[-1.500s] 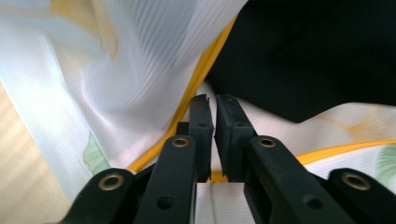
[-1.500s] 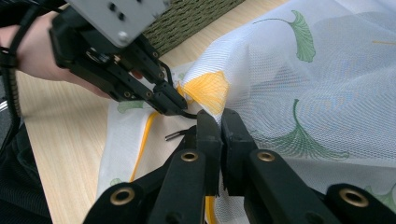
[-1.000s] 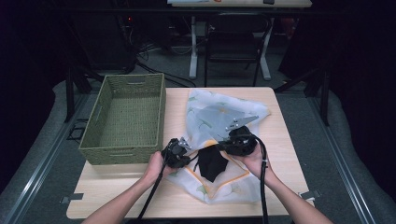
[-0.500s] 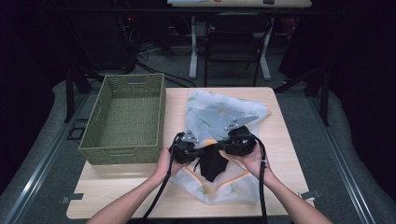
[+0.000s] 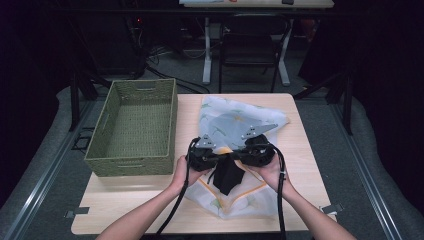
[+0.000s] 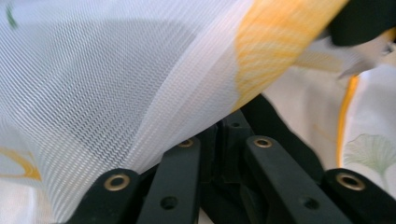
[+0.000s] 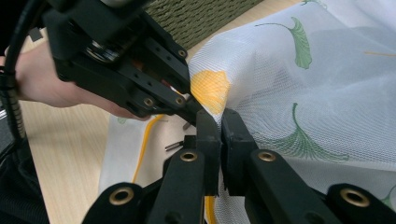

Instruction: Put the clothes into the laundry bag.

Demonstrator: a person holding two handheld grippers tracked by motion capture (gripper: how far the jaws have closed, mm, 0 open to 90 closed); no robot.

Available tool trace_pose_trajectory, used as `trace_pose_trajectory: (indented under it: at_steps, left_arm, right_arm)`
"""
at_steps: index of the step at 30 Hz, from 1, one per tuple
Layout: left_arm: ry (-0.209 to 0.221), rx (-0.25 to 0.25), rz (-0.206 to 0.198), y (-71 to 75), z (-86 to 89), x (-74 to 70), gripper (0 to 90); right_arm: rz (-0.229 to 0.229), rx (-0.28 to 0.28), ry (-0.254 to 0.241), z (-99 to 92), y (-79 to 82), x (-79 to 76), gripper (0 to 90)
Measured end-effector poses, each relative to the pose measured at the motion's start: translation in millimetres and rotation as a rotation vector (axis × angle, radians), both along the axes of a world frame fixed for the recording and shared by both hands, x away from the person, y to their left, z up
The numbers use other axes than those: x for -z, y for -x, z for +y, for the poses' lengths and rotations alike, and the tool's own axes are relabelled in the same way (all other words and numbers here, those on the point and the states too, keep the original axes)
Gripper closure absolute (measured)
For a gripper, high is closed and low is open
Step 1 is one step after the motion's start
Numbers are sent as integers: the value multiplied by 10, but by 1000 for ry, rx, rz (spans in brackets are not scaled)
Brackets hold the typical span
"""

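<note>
Your right gripper (image 7: 219, 119) has its two black jaws pressed together on a fold of the sheer white mesh cloth printed with green ginkgo leaves and edged in orange (image 7: 299, 88), pinching it just beside an orange patch. Your left gripper (image 7: 194, 108) meets it nose to nose, its jaws likewise drawn in tight on the same stretch of fabric; in the left gripper view the mesh (image 6: 116, 79) drapes right over the closed linkage. From above, both grippers sit side by side over the near half of the cloth (image 5: 235, 120), which lies spread on the light wooden table (image 5: 310, 150), its far half flat and its near edge bunched under your hands, with a dark shape hanging below the grippers that you cannot identify. The olive woven rectangular basket (image 5: 135, 125) stands just to the left, touching the cloth's edge or very nearly. You seem to be mid-fold, holding one gathered point with both grippers. The next move likely calls for keeping both pinches firm while you draw the hands apart or carry the fold across, watching that the slippery mesh does not slide out.
</note>
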State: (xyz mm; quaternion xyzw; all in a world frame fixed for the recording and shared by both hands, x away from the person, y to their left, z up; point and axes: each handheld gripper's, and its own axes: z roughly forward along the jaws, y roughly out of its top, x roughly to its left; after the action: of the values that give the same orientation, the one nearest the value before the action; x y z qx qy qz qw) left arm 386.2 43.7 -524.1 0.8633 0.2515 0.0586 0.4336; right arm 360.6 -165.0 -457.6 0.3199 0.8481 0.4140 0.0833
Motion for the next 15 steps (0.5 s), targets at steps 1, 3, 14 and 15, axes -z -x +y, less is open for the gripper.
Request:
trace_pose_trajectory:
  at_steps: [1, 3, 14, 15]
  left_arm:
    - [-12, 7, 3, -1, -5, 23, 856]
    - [-42, 17, 7, 19, 16, 58, 779]
    - [-66, -17, -36, 183, 304, -88, 438]
    - [-64, -37, -55, 201, 339, -117, 425]
  right_arm:
    - [9, -3, 3, -2, 3, 6, 873]
    - [15, -7, 9, -6, 6, 19, 874]
    - [14, -7, 23, 4, 11, 17, 875]
    - [13, -6, 22, 2, 12, 15, 875]
